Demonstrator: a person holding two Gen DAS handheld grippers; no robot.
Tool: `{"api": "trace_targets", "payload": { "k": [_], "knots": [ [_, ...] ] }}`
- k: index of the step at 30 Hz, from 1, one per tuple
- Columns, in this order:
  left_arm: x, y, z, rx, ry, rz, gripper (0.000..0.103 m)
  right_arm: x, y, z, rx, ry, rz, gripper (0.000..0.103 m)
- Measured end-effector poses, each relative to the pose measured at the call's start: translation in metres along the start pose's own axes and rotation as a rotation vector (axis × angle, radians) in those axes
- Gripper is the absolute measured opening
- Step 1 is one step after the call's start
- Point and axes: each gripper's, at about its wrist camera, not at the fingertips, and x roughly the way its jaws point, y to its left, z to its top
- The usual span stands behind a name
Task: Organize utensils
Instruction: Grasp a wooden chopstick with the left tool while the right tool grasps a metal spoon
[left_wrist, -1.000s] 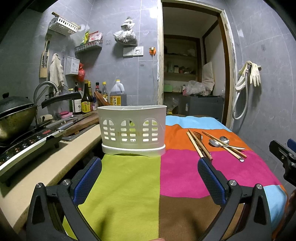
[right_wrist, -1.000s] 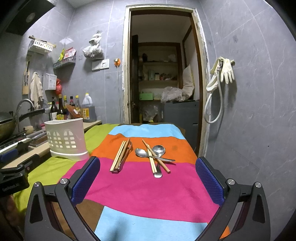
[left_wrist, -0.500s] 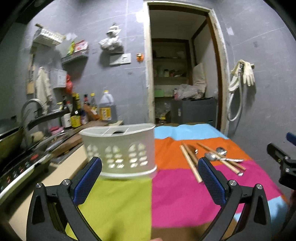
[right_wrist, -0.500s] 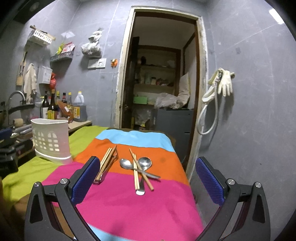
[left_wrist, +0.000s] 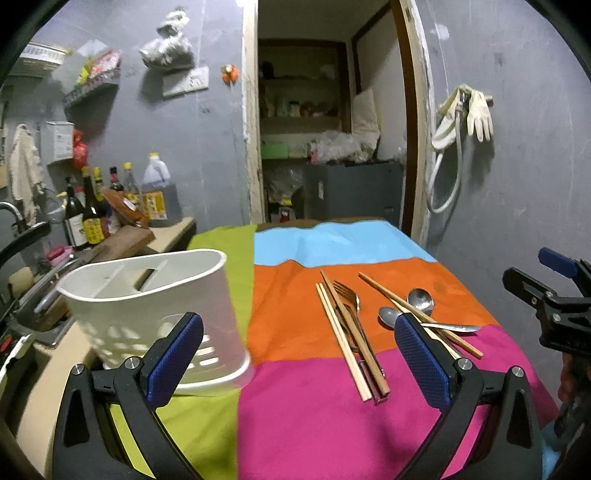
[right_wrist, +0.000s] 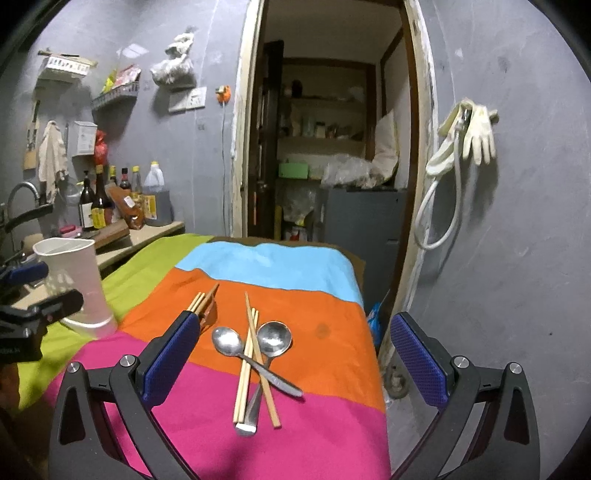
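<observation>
White utensil holder stood at far left on the green part of the striped cloth covering the worktop, just beyond the left tool, which was wide open and held nothing. Next right, chopsticks with a fork lay across the orange and pink stripes. Then two spoons crossed by more chopsticks, ahead of the right tool, also wide open, empty
</observation>
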Motion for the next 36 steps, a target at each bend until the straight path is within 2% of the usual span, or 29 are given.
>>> {"api": "trace_targets", "payload": {
  "k": [5, 8, 12, 16, 22, 25, 30, 36],
  "knots": [
    [0.031, 0.001, 0.005, -0.021, 0.076, -0.032, 0.098, 0.028, -0.011, 0.005, 0.014, 0.055, 0.042, 0.098],
    [0.047, 0.001, 0.006, -0.027, 0.131, -0.052, 0.089, 0.046, -0.016, 0.005, 0.031, 0.110, 0.069, 0.092],
    [0.067, -0.003, 0.005, -0.011, 0.196, -0.062, 0.069, 0.067, -0.018, 0.003, 0.041, 0.186, 0.086, 0.082],
    [0.090, -0.008, 0.002, 0.018, 0.280, -0.075, 0.048, 0.087, -0.016, -0.002, 0.021, 0.265, 0.103, 0.064],
    [0.130, -0.004, -0.004, -0.005, 0.402, -0.124, 0.029, 0.118, -0.016, -0.009, -0.006, 0.390, 0.146, 0.049],
    [0.143, -0.002, -0.007, -0.016, 0.437, -0.129, 0.023, 0.132, -0.017, -0.013, -0.012, 0.443, 0.144, 0.044],
    [0.156, -0.001, -0.011, -0.025, 0.468, -0.157, 0.021, 0.147, -0.017, -0.019, -0.019, 0.504, 0.155, 0.042],
    [0.164, 0.003, -0.010, -0.033, 0.490, -0.188, 0.019, 0.150, -0.010, -0.020, -0.041, 0.521, 0.187, 0.042]
  ]
}}
